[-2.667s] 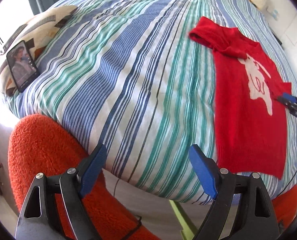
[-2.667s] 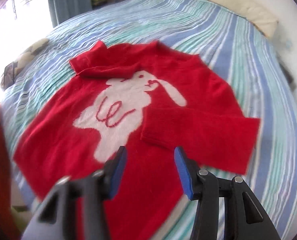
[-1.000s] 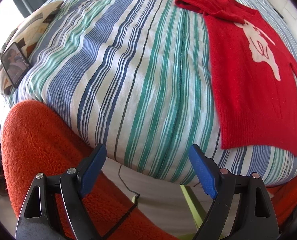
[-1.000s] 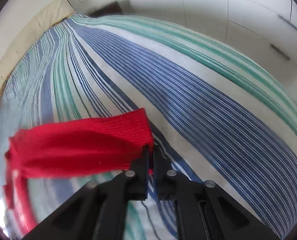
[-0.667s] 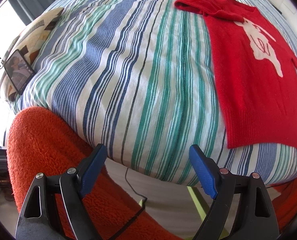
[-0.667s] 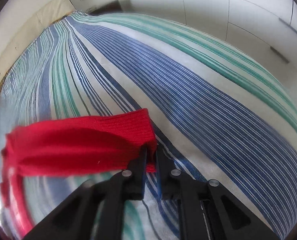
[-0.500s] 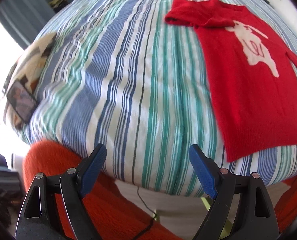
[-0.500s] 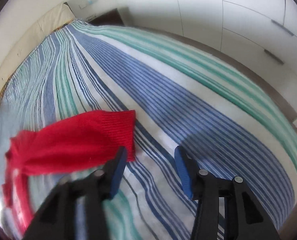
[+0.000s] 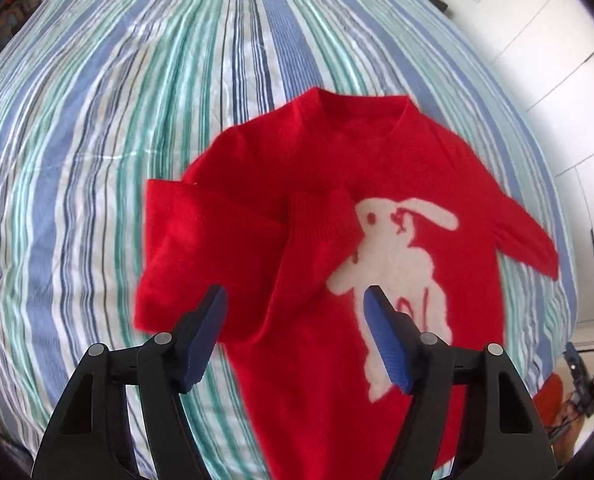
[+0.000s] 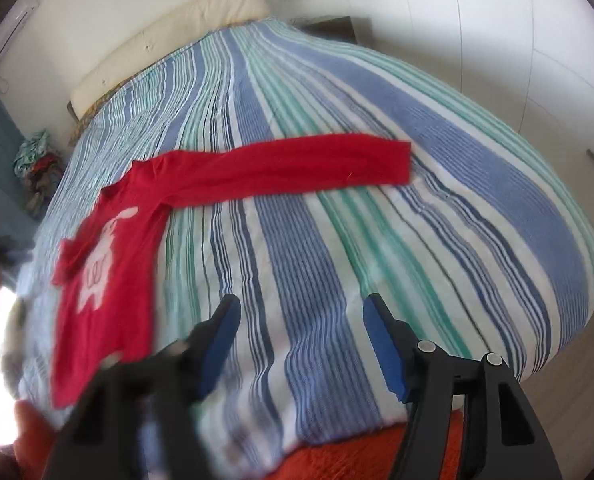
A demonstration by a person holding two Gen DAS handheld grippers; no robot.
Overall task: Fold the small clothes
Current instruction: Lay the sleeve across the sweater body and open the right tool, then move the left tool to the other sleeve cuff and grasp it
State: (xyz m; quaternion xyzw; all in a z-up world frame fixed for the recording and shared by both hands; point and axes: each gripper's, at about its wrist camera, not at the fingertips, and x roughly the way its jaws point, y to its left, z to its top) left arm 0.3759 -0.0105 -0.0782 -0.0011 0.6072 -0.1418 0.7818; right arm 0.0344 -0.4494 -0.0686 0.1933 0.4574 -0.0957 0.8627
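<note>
Across the striped bed (image 9: 145,92), the red rabbit sweater (image 9: 377,184) lies flat, front up, near the foot edge. A second ago the right gripper (image 10: 301,340) was clamped on the cuff of one sleeve; now that long sleeve (image 10: 297,164) lies stretched straight out sideways over the stripes, and the cuff is free. The right fingers are opening, pulled back from the cloth with only bedspread showing between them. The left gripper (image 9: 295,328), which a moment ago looked at the sweater from off to the side, now hangs over its chest with the fingers closing but still wide apart and empty, touching nothing. Under it the other sleeve (image 9: 233,232) is doubled across the chest, its cuff (image 9: 317,220) just beside the white rabbit (image 9: 393,264). By my reading the garment is being spread out, so that folded sleeve seems next to be pulled out.
</note>
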